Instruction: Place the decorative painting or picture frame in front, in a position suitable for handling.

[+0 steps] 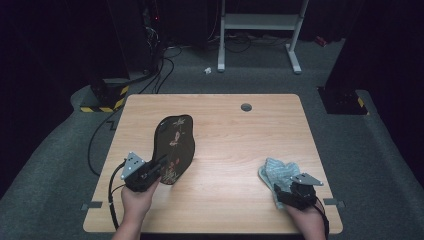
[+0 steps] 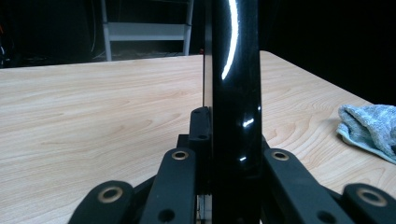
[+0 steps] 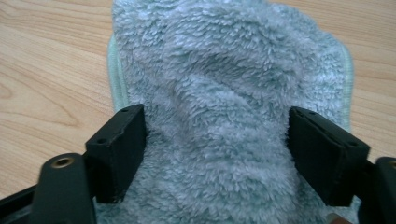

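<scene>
A glossy black lacquered tray (image 1: 175,145) with a flower pattern stands tilted on its edge at the table's left. My left gripper (image 1: 161,169) is shut on its near rim. In the left gripper view the tray's edge (image 2: 236,84) rises as a dark upright band between the jaws of that gripper (image 2: 231,144). A fluffy pale blue-grey cloth (image 1: 279,171) lies crumpled near the table's right front. My right gripper (image 1: 285,192) rests on its near end. In the right gripper view the cloth (image 3: 219,84) bulges between the wide-set jaws of the right gripper (image 3: 217,140), and the pads sit at its sides.
The light wooden table (image 1: 225,125) has a round cable hole (image 1: 246,107) near its far edge. Beyond it stand a white metal frame (image 1: 260,22) and dark equipment with cables (image 1: 160,70) on the grey floor. The cloth (image 2: 371,128) lies at the right in the left gripper view.
</scene>
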{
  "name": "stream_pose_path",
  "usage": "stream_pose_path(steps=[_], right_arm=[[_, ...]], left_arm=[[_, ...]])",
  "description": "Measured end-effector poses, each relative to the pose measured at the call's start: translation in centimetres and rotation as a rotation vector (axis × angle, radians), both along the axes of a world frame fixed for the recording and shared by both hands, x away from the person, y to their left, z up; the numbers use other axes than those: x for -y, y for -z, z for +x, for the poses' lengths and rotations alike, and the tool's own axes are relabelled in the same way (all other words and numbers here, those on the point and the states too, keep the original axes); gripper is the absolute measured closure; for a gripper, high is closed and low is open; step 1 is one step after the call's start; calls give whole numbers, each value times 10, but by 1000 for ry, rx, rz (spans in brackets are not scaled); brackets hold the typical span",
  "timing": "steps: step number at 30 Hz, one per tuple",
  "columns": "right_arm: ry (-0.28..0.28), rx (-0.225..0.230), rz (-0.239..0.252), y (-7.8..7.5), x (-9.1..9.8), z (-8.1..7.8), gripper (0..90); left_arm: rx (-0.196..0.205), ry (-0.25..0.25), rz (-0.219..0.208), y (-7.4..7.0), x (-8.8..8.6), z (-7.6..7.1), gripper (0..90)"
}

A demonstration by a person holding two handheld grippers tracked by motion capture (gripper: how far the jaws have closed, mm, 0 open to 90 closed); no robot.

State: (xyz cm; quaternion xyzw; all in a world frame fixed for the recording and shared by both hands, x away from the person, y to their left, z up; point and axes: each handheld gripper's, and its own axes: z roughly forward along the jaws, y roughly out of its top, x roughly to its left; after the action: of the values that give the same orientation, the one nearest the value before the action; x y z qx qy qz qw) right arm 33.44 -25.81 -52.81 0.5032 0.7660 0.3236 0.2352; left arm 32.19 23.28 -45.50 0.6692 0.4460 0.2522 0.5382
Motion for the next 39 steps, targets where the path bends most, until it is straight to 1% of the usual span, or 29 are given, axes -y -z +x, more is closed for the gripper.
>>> stream_pose_path(steps=[3, 7, 8, 9, 10, 11, 12, 13, 14, 15, 16, 17, 18, 19, 20, 21, 22, 23, 24, 25, 26, 29, 33, 38, 39], right_arm=[[-5, 6, 6, 0, 1, -1, 291], [-16, 16, 6, 0, 1, -2, 375], [-18, 22, 6, -1, 1, -2, 439], [-26, 33, 3, -1, 1, -3, 521], [-32, 41, 1, -1, 1, -4, 572], [-41, 47, -2, -1, 0, -5, 606], [-50, 52, -4, -2, 0, -6, 633], [-53, 60, -3, -2, 0, -6, 651], [-56, 65, -2, -2, 0, -7, 662], [-58, 69, 4, -3, 1, -7, 669], [-57, 72, 12, -3, 2, -7, 672], [-58, 77, 17, -3, 3, -7, 673], [-55, 79, 23, -4, 3, -7, 672], [-54, 78, 28, -4, 4, -7, 671], [-53, 74, 29, -3, 4, -7, 670], [-56, 74, 27, -3, 4, -6, 668], [-54, 71, 26, -3, 3, -6, 667], [-55, 70, 23, -3, 3, -6, 667], [-58, 69, 19, -3, 3, -6, 665], [-59, 70, 16, -2, 2, -6, 665], [-59, 70, 16, -2, 2, -6, 665], [-62, 70, 16, -2, 2, -6, 666], [-65, 70, 15, -2, 2, -7, 667], [-65, 67, 16, -2, 2, -7, 666], [-65, 67, 16, -2, 2, -7, 666]], left_arm=[[0, -2, -4, 0, 0, 0, 809], [8, 12, -24, -2, 3, -3, 809], [12, 17, -26, -3, 4, -4, 809], [18, 22, -27, -4, 6, -5, 809], [23, 26, -28, -5, 8, -6, 809], [29, 27, -40, -6, 10, -7, 809], [30, 28, -41, -6, 11, -8, 809], [29, 34, -24, -6, 11, -8, 809], [29, 38, -24, -6, 12, -8, 809], [28, 39, -25, -6, 13, -8, 809], [28, 32, -47, -6, 15, -8, 809], [28, 35, -49, -5, 16, -8, 809], [25, 43, -31, -5, 15, -9, 809], [28, 39, -55, -4, 18, -9, 809], [29, 42, -58, -4, 19, -10, 809], [24, 57, -45, -3, 20, -11, 809], [25, 61, -46, -3, 21, -12, 809], [29, 57, -70, -2, 25, -12, 809], [24, 74, -50, -2, 26, -13, 809], [29, 66, -77, -1, 30, -13, 809], [21, 85, -53, 0, 30, -14, 809], [19, 100, -57, 2, 37, -16, 809], [23, 115, -43, 4, 43, -17, 808], [25, 119, -49, 6, 42, -19, 808], [22, 116, -57, 6, 41, -19, 807]])
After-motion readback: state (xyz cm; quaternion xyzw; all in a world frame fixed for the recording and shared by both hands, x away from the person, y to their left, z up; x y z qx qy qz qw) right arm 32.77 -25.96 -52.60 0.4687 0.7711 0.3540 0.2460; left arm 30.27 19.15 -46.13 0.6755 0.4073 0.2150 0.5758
